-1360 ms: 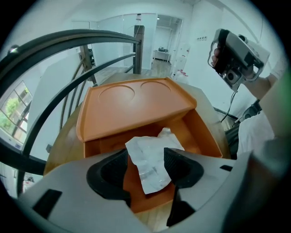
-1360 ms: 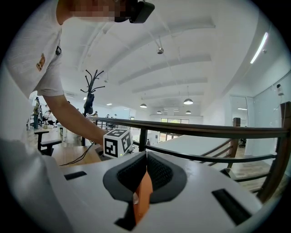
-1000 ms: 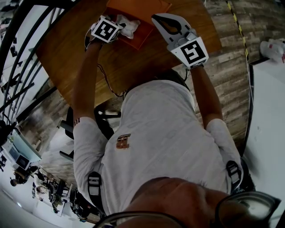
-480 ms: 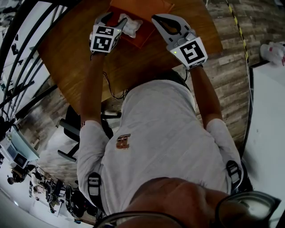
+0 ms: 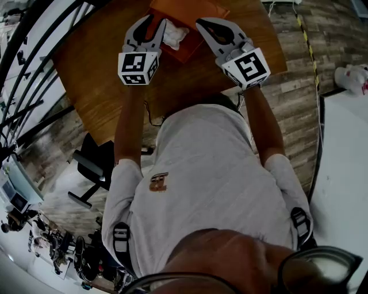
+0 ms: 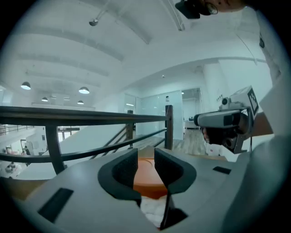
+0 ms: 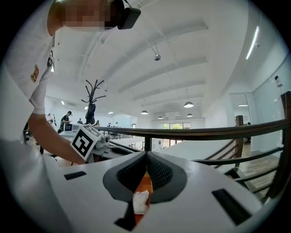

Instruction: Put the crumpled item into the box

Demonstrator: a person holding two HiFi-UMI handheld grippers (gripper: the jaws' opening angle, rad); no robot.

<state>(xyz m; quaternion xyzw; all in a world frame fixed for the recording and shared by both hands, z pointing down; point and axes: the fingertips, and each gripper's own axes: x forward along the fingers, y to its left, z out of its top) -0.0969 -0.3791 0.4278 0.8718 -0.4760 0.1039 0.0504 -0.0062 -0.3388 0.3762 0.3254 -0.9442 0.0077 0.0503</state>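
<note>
left gripper [image 5: 156, 23]: jaws narrowed, just been closing, nothing between them
right gripper [image 5: 199, 24]: tips together, empty
crumpled item [image 5: 175, 34]: looks inside box [image 5: 198, 8], near corner
you: back off straight, don't snag it

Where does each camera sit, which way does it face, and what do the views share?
Head view: on the person's head, looking steeply down at the table; shows torso, both arms, left gripper, right gripper.
Left gripper view: on the left gripper, looking almost level past a railing; its jaws, just closed partway, stand apart, empty; shirt and right gripper at right.
Right gripper view: on the right gripper, facing a railing; jaws together; forearm and left gripper at left.
Shared: all three show the orange box and crumpled item.
</note>
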